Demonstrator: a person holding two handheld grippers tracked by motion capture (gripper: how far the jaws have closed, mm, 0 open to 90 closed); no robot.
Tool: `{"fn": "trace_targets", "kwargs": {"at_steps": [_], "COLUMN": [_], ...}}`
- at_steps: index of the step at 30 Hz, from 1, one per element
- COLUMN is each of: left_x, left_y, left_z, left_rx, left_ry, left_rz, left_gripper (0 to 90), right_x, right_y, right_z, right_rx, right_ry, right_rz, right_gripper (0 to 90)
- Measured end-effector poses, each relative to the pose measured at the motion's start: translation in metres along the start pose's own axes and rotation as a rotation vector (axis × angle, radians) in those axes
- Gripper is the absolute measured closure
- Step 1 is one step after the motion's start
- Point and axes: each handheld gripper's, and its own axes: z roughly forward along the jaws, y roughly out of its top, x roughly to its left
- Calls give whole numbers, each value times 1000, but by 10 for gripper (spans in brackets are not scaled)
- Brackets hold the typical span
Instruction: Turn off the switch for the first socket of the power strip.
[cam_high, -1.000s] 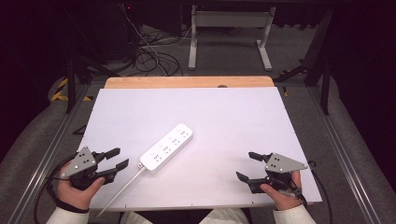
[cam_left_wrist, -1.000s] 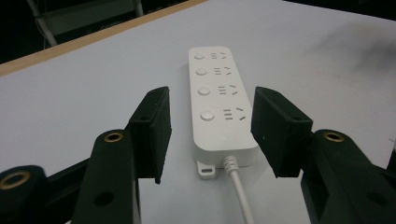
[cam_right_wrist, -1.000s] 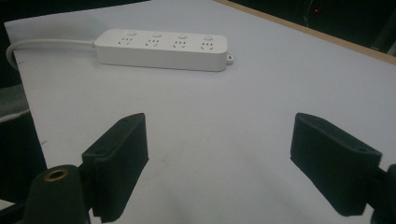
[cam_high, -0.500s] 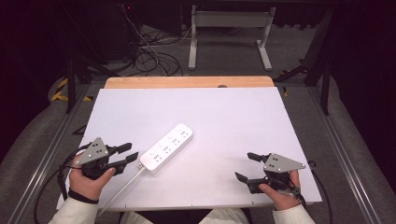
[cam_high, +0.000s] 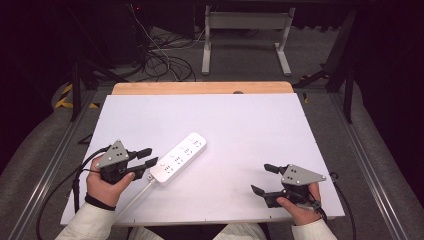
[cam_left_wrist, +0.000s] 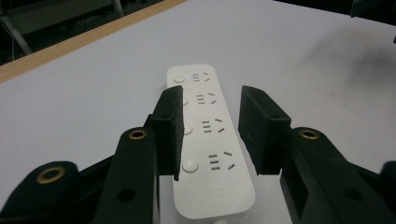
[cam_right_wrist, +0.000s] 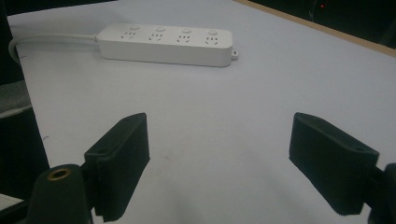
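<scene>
Strip (cam_high: 178, 158) lies flat on the white counter (cam_high: 250, 130), left of centre and set on a slant, its far end toward the middle and its near end toward the person's left hand (cam_high: 107, 187). It is white, with four sockets in a row, each with a round button beside it. A white cord (cam_high: 135, 197) leaves its near end and runs toward the counter's front edge.

The left gripper (cam_high: 146, 161) sits right at that near end. In the left gripper view its jaws stand apart on either side of the strip (cam_left_wrist: 208, 140), wider than the strip and just above or beside its edges; whether they touch it I cannot tell. The right gripper (cam_high: 263, 179) rests near the front right corner, well apart from the strip, with its jaws spread wide over bare counter. In the right gripper view the strip (cam_right_wrist: 166, 43) lies across the far side, cord trailing off left.

Nothing else lies on the counter between the grippers and the strip. Beyond the far wooden edge (cam_high: 200, 88) are a tangle of cables (cam_high: 160, 60) on the floor and a grey frame (cam_high: 245, 35).

Half a second ago the left gripper was a little short of the strip; it has moved forward so its jaws now flank the near end. The right gripper and the strip have stayed put.
</scene>
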Motion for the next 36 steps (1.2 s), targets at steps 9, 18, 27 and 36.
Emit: {"fn": "trace_targets", "kwargs": {"at_steps": [9, 18, 27, 36], "left_x": [1, 2, 7, 15], "left_y": [8, 13, 12, 8], "left_z": [15, 31, 34, 42], "left_rx": [10, 18, 36, 110], "left_ry": [-11, -28, -18, -25], "left_rz": [10, 2, -7, -49], "left_gripper": [626, 646, 736, 900], "right_x": [0, 1, 3, 4], "right_y": [-1, -1, -2, -3], "right_z": [1, 2, 2, 3], "right_rx": [7, 11, 12, 19], "right_ry": [5, 12, 23, 29], "right_rz": [-3, -7, -15, -19], "right_gripper": [204, 204, 204, 204]}}
